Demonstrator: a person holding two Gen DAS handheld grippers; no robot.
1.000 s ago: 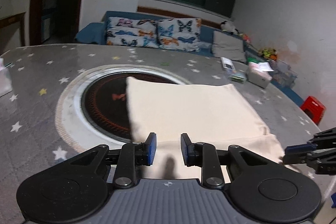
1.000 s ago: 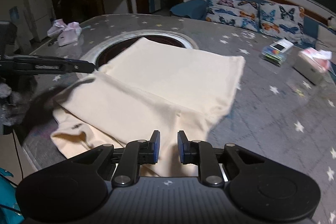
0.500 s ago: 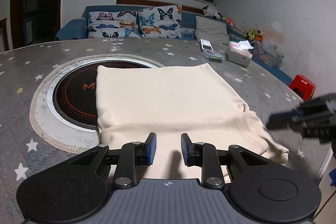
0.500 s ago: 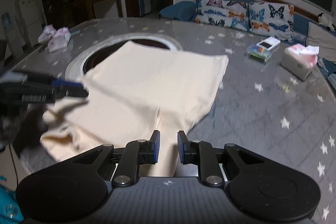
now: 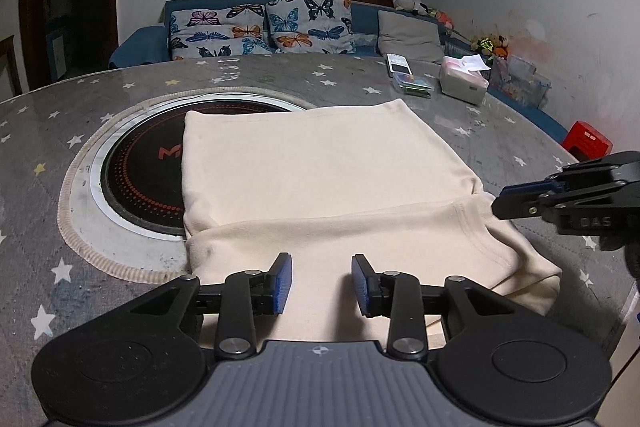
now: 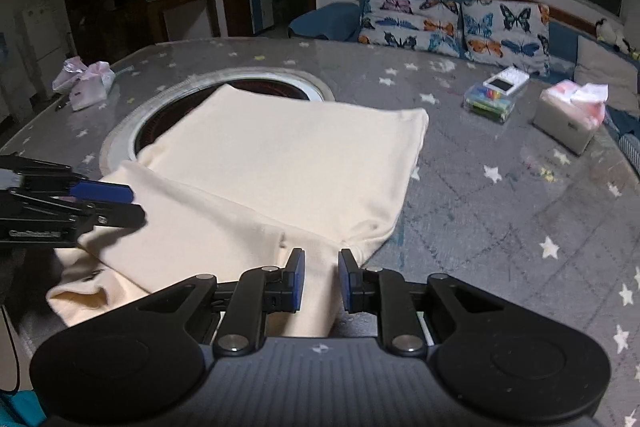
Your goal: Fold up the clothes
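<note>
A cream garment point(image 5: 320, 171) lies partly folded on the grey star-patterned table point(image 5: 48, 259), its far part over the round black cooktop point(image 5: 140, 179). It also shows in the right wrist view point(image 6: 288, 163). My left gripper point(image 5: 322, 283) is open and empty, hovering over the garment's near folded edge. My right gripper point(image 6: 321, 279) is open with a narrow gap, over the garment's near right corner, holding nothing. The right gripper shows in the left wrist view point(image 5: 560, 195) at the garment's right side. The left gripper shows in the right wrist view point(image 6: 80, 203) at the garment's left side.
A tissue box point(image 5: 464, 83), a small clear box point(image 5: 412, 87) and a white device point(image 5: 399, 63) sit at the table's far right. Pink-white bags point(image 6: 86, 83) lie at the far left. A sofa with butterfly cushions point(image 5: 260, 27) stands behind. A red stool point(image 5: 586, 143) stands right.
The left gripper has swung left and now faces the garment squarely. The right gripper has moved in closer over the garment's near right corner. Both stay open.
</note>
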